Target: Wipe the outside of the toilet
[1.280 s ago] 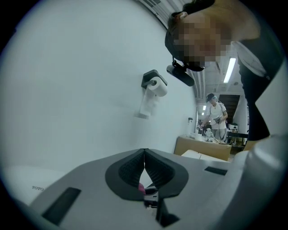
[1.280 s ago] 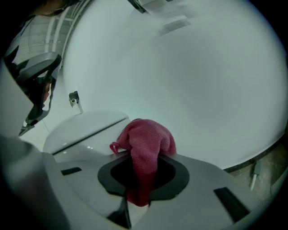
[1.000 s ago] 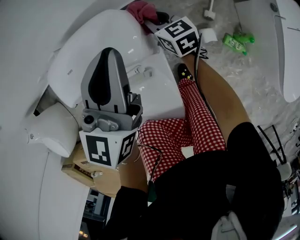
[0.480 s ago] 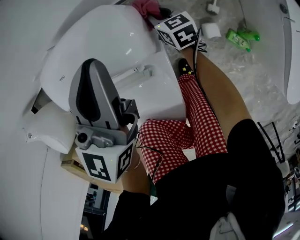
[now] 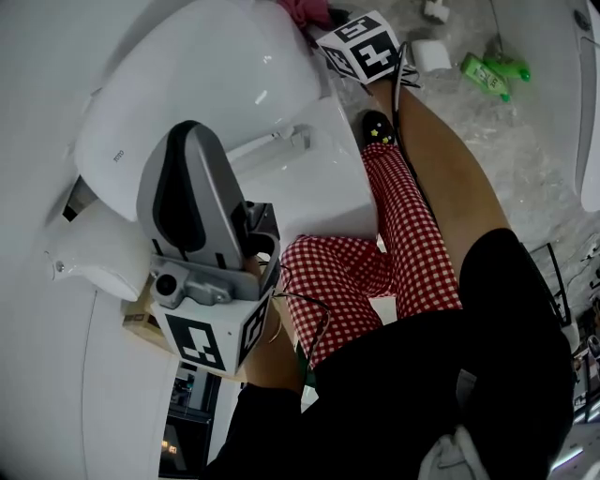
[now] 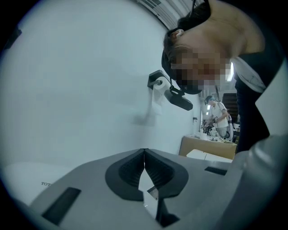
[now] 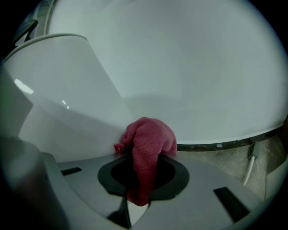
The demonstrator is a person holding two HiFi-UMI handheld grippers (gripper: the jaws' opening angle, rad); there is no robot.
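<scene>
The white toilet [image 5: 197, 89] fills the upper left of the head view, lid down, with its flat rear deck [image 5: 319, 187] to the right of the lid. My right gripper [image 7: 143, 158] is shut on a pink cloth [image 7: 148, 141], and the cloth's bunched end presses against the toilet's curved outer side [image 7: 67, 103]. In the head view only that gripper's marker cube [image 5: 366, 47] and a bit of the pink cloth [image 5: 305, 9] show at the top edge. My left gripper [image 5: 183, 131] is held above the toilet, apart from it. Its jaws [image 6: 144, 153] are shut on nothing.
Green bottles [image 5: 492, 75] and a white roll [image 5: 431, 56] lie on the floor at the top right. A cardboard box [image 5: 141, 323] sits beside the toilet. The person's checked trouser leg [image 5: 375, 262] is close to the deck. Another white fixture [image 5: 591, 141] stands at the right edge.
The right gripper and pink cloth have slid toward the top edge of the head view, along the toilet's far side. The left gripper has drifted slightly left and lower, still shut.
</scene>
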